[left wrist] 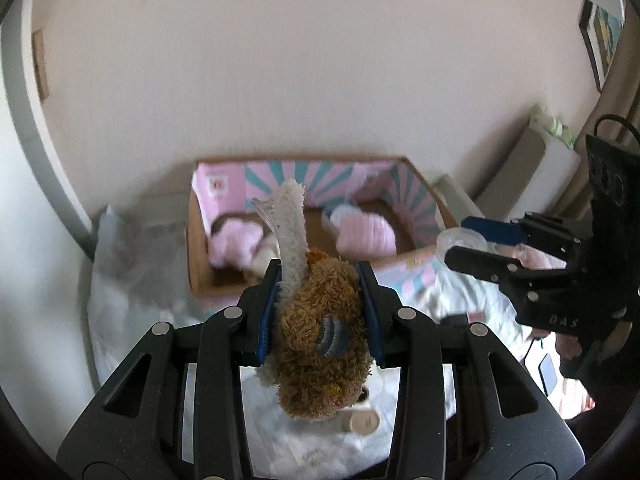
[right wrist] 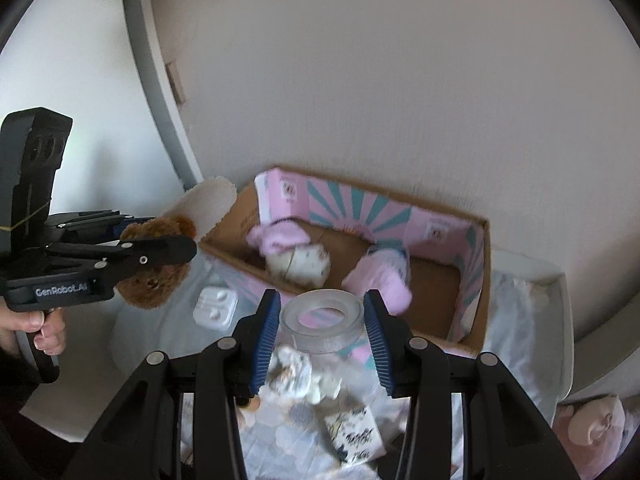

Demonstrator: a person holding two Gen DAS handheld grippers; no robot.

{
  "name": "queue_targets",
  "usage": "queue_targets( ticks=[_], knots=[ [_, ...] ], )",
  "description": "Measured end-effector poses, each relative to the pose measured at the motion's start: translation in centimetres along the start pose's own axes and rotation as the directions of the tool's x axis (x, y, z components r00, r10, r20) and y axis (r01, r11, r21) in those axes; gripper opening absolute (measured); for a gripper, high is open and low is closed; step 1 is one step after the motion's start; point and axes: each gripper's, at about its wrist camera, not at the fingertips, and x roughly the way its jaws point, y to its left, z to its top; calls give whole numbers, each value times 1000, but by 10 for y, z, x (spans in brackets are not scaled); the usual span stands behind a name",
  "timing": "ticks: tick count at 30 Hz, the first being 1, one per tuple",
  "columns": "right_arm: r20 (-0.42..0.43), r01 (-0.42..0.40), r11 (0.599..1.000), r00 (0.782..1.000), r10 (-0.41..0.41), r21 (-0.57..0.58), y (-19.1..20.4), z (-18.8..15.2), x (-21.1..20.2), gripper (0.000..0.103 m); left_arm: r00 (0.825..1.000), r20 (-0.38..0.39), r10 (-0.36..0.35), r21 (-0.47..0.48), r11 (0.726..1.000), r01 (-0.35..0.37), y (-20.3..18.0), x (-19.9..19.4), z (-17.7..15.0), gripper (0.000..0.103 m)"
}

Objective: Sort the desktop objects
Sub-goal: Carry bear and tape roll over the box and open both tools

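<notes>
Two hand-held grippers, each carrying one object above a cluttered white table [right wrist: 140, 364]. The left gripper [left wrist: 318, 312] has its blue pads clamped on the sides of a brown plush toy [left wrist: 320, 344], whose pale fleecy wing sticks up past the fingertips; the soft body bulges between the jaws, so the squeeze alone keeps it hanging clear of the table. The right gripper [right wrist: 320, 344] has its jaws closed on the rim of a clear tape roll [right wrist: 322, 326], held flat with its hole facing up. Both point down toward an open cardboard box [right wrist: 478, 280] standing against the wall, lined in pink and teal, already holding pink and white soft items. The box is probably the sorting destination. A white earphone case [right wrist: 214, 310] and a patterned small box [right wrist: 354, 434] are still on the table.
</notes>
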Motion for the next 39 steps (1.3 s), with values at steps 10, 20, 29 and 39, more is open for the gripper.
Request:
queue_targets(
  ticks=[10, 20, 29, 39],
  knots=[
    [-18, -30, 1000, 999, 30, 7, -12, 48, 30, 40, 1000, -16, 25, 62, 998, -23, 1, 35, 56, 33],
    [-103, -79, 996, 991, 82, 34, -17, 66, 75, 40, 999, -51, 18, 37, 999, -16, 13, 73, 73, 33],
    [-168, -29, 999, 985, 36, 44, -11, 70, 104, 40, 993, -116, 26, 37, 999, -22, 31, 101, 73, 33],
    [-184, -29, 996, 982, 44, 84, -19, 75, 109, 40, 988, -153, 24, 34, 999, -19, 39, 119, 72, 33]
  ],
)
